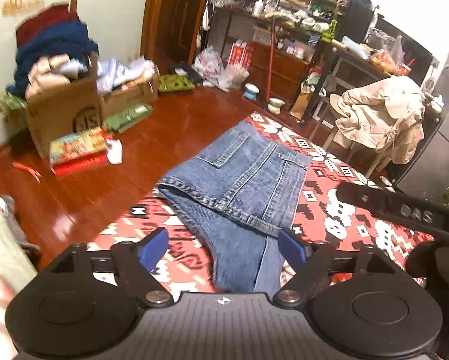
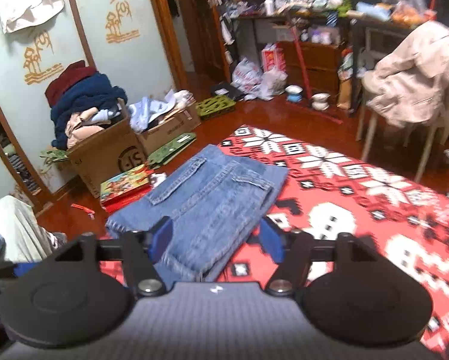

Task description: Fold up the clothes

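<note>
Folded blue jeans (image 1: 239, 186) lie on a red, white and black patterned rug (image 1: 338, 198), back pockets up, the waist end away from me. My left gripper (image 1: 224, 247) hovers open over the near end of the denim, its blue pads spread to either side. In the right wrist view the same jeans (image 2: 206, 201) lie at the rug's (image 2: 359, 198) left edge. My right gripper (image 2: 217, 241) is open above their near folded end. The right gripper's black arm (image 1: 404, 210) reaches in from the right in the left wrist view.
Cardboard boxes (image 2: 104, 153) heaped with clothes stand against the left wall, a colourful box (image 2: 125, 187) and green trays beside them. A chair draped with a beige coat (image 2: 413, 78) stands at the right. Cluttered shelves and drawers (image 1: 284, 69) fill the back. Glossy wood floor (image 1: 164, 126) surrounds the rug.
</note>
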### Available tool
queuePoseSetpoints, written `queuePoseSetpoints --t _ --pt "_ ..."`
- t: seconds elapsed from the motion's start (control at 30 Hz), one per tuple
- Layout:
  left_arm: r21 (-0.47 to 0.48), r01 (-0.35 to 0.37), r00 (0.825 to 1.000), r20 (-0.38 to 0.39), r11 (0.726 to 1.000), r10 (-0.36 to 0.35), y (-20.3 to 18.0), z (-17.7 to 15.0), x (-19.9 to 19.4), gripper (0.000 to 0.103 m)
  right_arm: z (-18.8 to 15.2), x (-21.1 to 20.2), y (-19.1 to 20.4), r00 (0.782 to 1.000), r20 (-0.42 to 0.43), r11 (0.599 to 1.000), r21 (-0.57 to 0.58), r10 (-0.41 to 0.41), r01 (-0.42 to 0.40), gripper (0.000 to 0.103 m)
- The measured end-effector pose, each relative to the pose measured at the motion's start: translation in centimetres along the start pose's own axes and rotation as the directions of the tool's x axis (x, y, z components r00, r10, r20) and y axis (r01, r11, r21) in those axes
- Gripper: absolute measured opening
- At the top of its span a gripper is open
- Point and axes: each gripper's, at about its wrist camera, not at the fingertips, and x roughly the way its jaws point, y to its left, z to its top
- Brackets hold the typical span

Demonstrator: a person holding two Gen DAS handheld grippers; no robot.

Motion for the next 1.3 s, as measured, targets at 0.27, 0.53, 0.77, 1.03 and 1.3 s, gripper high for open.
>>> queuePoseSetpoints --t 0.27,0.53,0.77,1.03,1.3 --pt "0.023 -0.05 0.999 0.023 0.998 0.049 0.0 -2.5 -6.3 0.093 -4.1 -11.3 3.9 0.998 0.039 0.999 0.029 -0.046 0.045 0.102" --pt "0.088 -0.045 0.998 0.056 0.995 0.041 -0.2 -4.5 -9.6 0.093 -6.3 -16.4 6.3 0.994 0.064 0.995 0.048 -0.093 0.09 0.102" --pt "0.112 -0.035 0.997 0.074 0.993 0.027 -0.3 -4.9 -10.9 0.093 -7.2 -19.3 7.4 0.98 0.088 0.984 -0.005 -0.178 0.179 0.102" --pt "0.105 -0.031 0.996 0.087 0.994 0.022 0.4 -5.5 -11.2 0.089 -8.4 -20.7 7.8 0.976 0.074 0.979 0.019 -0.206 0.205 0.102" --pt "0.122 -0.041 0.997 0.065 0.992 0.033 0.3 -5.7 -10.8 0.101 -9.5 -20.1 7.9 0.973 0.06 0.975 0.028 -0.222 0.221 0.102"
